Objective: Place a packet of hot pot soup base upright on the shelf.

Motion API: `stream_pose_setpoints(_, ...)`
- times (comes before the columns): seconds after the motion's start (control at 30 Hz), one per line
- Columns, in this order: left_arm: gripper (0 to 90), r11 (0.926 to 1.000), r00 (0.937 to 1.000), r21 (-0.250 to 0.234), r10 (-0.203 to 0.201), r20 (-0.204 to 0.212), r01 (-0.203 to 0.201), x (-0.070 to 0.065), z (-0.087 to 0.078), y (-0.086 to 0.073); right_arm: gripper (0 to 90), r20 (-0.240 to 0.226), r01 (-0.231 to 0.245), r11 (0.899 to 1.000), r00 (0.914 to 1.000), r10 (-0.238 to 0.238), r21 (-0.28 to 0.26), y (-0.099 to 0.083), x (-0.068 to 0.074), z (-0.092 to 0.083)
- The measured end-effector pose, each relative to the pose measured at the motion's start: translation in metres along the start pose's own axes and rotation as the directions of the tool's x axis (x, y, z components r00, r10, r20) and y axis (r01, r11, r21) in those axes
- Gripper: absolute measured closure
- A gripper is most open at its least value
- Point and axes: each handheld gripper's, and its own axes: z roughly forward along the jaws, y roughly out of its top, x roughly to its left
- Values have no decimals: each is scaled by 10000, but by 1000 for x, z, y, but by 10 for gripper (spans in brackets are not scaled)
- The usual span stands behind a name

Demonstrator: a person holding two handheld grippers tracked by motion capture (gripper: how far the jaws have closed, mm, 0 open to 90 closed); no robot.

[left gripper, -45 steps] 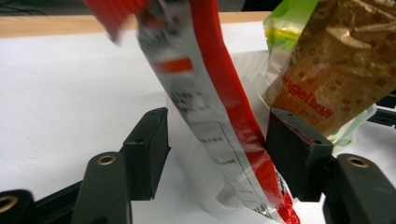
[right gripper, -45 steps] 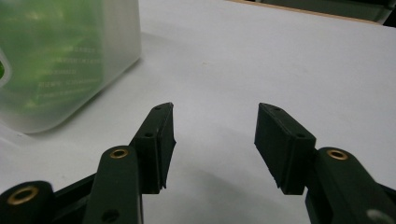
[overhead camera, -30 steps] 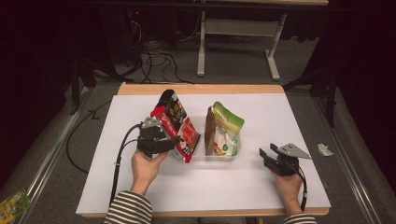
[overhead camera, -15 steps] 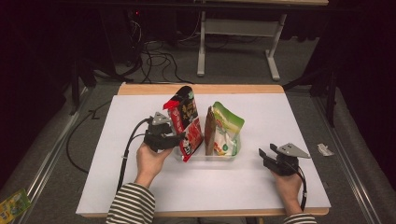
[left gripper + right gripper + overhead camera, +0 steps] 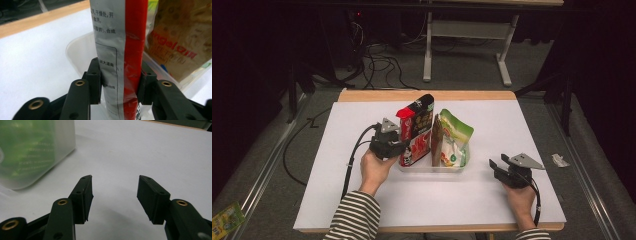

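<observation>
High view showed the left tool (image 5: 398, 146) clamped on a red snack bag (image 5: 415, 131), holding it upright at the left end of a clear plastic tray (image 5: 432, 168) in the middle of the white worktop (image 5: 512, 125). Left gripper view had both jaws pressed flat against the bag's lower sides, its foot just over the tray's rim. The step in hand looked like seating this bag in the tray beside a green-and-brown pouch (image 5: 452, 140) already standing there. The next move would call for lowering the bag straight down, keeping it off the pouch, then letting go. Room inside the tray was tight; outside it the worktop lay open on all sides. The right tool (image 5: 496, 167) rested well apart to the right, jaws spread and holding nothing.
</observation>
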Motion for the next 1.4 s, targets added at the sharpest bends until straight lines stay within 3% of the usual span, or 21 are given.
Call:
stream_pose_setpoints(0.17,652,9996,10000,278,-9,-46,10,1,-1,-9,463,3,-6,10000,10000,6,-4,0,0,0)
stream_pose_setpoints(0.33,659,10000,10000,75,13,29,-13,-2,-3,-16,463,22,-4,10000,10000,3,70,0,0,0)
stream_pose_setpoints(0.43,631,9996,9995,-31,-275,143,275,-2,-3,-16,463,16,-64,10000,10000,64,56,0,1,0)
stream_pose_setpoints(0.53,609,9997,9997,-123,-233,63,234,-2,-5,-17,462,5,-41,10000,10000,41,53,0,0,0)
stream_pose_setpoints(0.77,606,9973,9994,-646,-343,70,347,2,-15,-17,462,16,12,10000,10000,-12,50,0,0,0)
stream_pose_setpoints(0.97,669,9973,9984,-490,-533,200,543,3,-16,-19,463,48,2,10000,10000,-3,69,0,1,0)
stream_pose_setpoints(1.1,673,9983,9988,-360,-461,188,467,1,-17,-21,463,53,26,10000,10000,-26,59,0,1,0)
stream_pose_setpoints(1.23,647,9977,9984,-434,-512,229,522,1,-17,-22,463,49,24,10000,10000,-24,61,0,1,0)
stream_pose_setpoints(1.4,589,9953,9993,-898,-343,172,357,1,-25,-27,463,37,-12,10000,10000,11,70,0,1,0)
